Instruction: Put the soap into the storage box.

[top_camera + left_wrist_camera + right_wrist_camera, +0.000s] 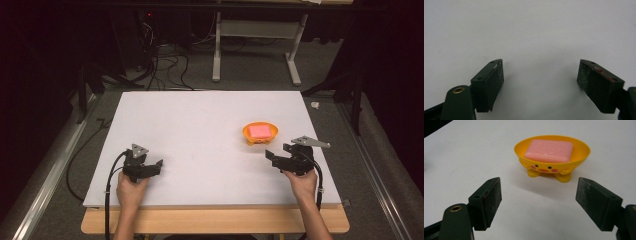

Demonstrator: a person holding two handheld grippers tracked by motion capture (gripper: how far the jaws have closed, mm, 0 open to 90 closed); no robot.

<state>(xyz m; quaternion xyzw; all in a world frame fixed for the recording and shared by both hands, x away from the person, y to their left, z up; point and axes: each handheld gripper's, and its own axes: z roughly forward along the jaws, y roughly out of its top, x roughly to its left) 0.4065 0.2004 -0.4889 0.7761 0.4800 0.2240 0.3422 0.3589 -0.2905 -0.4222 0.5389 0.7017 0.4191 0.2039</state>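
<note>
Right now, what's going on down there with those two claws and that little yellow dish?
Left gripper open over bare table. Right gripper open, aimed at the yellow dish, short of it. Pink soap lies in the dish. Nothing between.

Overall light: the white table (200, 125) is evenly bright, lit from above; the room around it falls into near black.
Shadows: soft and faint under the yellow dish (552, 157) in the right gripper view, and beside the jaws in the left gripper view.
Glare: none strong (the table looks slightly washed out in the high view).
Focus: the high view is soft and grainy; the jaws nearest each gripper camera blur at the bottom edge.
Colour: a cool grey cast on the white surface.
</note>
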